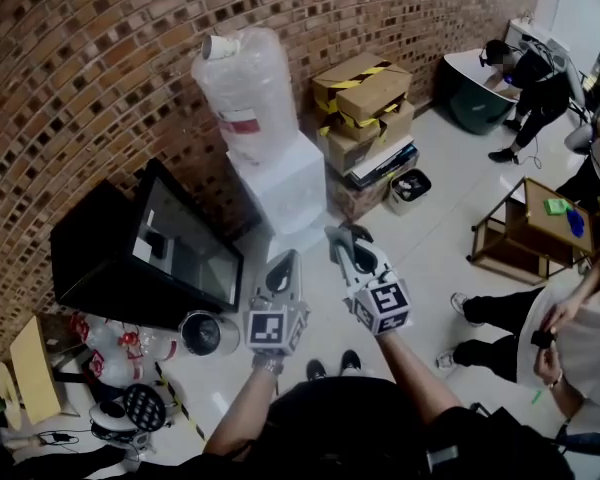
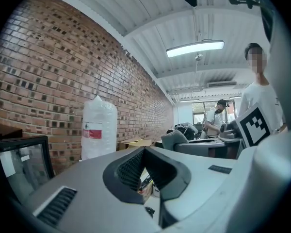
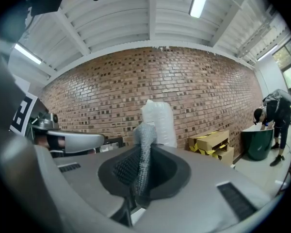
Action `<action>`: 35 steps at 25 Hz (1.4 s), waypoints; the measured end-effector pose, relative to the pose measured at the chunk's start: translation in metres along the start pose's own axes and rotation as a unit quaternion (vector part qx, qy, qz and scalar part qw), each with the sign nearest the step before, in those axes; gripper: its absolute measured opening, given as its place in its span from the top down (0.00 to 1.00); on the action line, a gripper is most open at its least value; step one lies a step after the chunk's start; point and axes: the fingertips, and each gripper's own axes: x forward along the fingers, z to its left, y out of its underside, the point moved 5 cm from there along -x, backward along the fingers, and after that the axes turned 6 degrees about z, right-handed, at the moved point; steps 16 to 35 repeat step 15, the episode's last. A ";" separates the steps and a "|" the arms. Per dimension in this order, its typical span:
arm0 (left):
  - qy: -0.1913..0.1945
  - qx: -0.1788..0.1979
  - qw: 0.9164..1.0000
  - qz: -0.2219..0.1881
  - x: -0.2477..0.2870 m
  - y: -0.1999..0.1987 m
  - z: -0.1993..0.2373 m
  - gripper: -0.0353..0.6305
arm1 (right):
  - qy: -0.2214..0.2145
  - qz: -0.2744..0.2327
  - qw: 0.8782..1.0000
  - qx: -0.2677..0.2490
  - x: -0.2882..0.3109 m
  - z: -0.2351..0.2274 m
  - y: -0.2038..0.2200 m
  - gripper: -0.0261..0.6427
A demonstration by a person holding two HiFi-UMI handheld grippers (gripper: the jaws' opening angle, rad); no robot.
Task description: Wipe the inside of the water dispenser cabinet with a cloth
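Grey cloth (image 3: 144,152) sits clenched in the right tongs (image 3: 141,176), held in the air short of the white water dispenser (image 1: 285,183) by the brick wall (image 1: 100,88). Just beside them, the left tongs (image 2: 146,176) are released and empty.

Nothing legible anywhere: red-and-white label (image 2: 93,130) on the wrapped water bottle (image 2: 100,111), its print too blurred.
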 end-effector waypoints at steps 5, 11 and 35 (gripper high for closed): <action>0.000 0.007 1.000 0.019 -0.007 0.001 0.003 0.94 | -0.002 0.002 1.000 -0.005 0.000 0.007 -0.002 0.91; -0.004 0.008 1.000 0.019 -0.009 -0.002 0.002 0.94 | -0.005 -0.001 1.000 -0.006 -0.001 0.007 -0.004 0.91; 0.000 0.009 1.000 0.014 -0.012 -0.006 0.000 0.94 | -0.004 -0.002 1.000 -0.007 -0.002 0.009 -0.004 0.91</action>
